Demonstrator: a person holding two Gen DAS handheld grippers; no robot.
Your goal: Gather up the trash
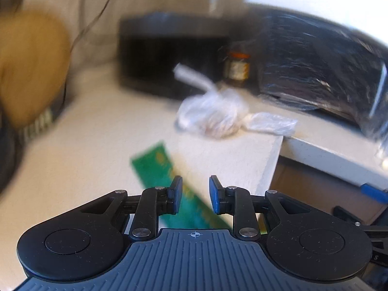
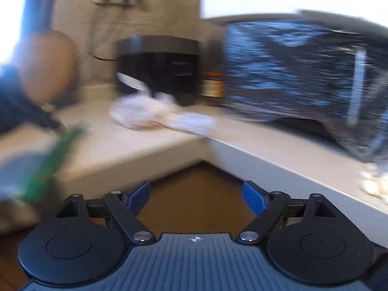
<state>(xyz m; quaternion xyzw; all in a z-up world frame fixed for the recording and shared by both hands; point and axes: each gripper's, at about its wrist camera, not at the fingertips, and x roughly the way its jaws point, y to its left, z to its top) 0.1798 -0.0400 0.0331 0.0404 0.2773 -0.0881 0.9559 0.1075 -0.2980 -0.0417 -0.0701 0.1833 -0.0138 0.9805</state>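
Where the counter (image 1: pixel 101 145) turns its inside corner, a crumpled clear bag (image 1: pixel 218 111) lies near the edge, one tail reaching almost to the lip. The left gripper (image 1: pixel 195 195) hangs over the counter with a moderate gap between its jaws; whether they hold the green wrapper (image 1: pixel 157 167) that passes under and between them I cannot tell. The right gripper (image 2: pixel 196 197) stands wide with nothing between its jaws, off the counter over the brown floor (image 2: pixel 194 194) in the corner notch. Behind the bag stand a black canister (image 2: pixel 157 70), a small jar (image 2: pixel 213 84) and a dark foil-wrapped bulk (image 2: pixel 303 72), crowding the back. The counter before the bag is bare. Small pale bits (image 2: pixel 373 184) lie at the right edge.
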